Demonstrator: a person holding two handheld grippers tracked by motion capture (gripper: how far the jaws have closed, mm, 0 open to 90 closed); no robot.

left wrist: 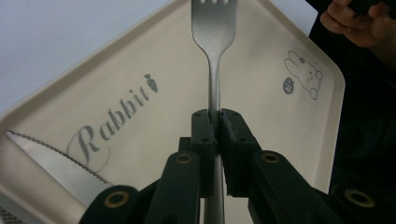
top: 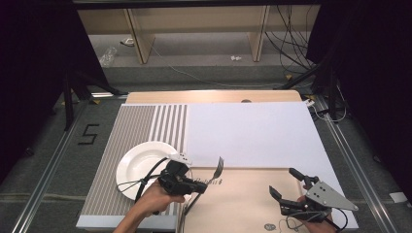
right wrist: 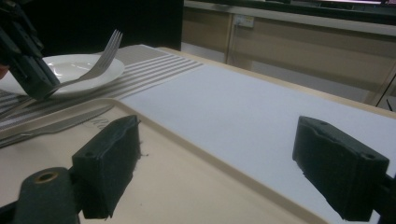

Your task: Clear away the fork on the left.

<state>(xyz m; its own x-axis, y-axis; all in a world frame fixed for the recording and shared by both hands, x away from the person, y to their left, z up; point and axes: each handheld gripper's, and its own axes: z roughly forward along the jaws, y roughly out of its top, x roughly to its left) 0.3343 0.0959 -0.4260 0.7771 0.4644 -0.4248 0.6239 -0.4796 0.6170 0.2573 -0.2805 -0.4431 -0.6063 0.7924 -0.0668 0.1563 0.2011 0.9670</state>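
Metal fork (left wrist: pixel 214 28) was clamped in the left gripper (left wrist: pixel 214 122), lifted off the tray (left wrist: pixel 275 42) to move it; right gripper (right wrist: pixel 215 163) waited, jaws apart.

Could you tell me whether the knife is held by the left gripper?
No, the left gripper is shut on the fork; the knife lies on the tray.

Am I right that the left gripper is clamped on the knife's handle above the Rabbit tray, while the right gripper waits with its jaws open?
Not quite: the left gripper is clamped on the fork, not the knife. The left gripper view shows the fork's handle pinched between the jaws, while the knife lies on the tray. The rest holds: the right gripper waits with its jaws open.
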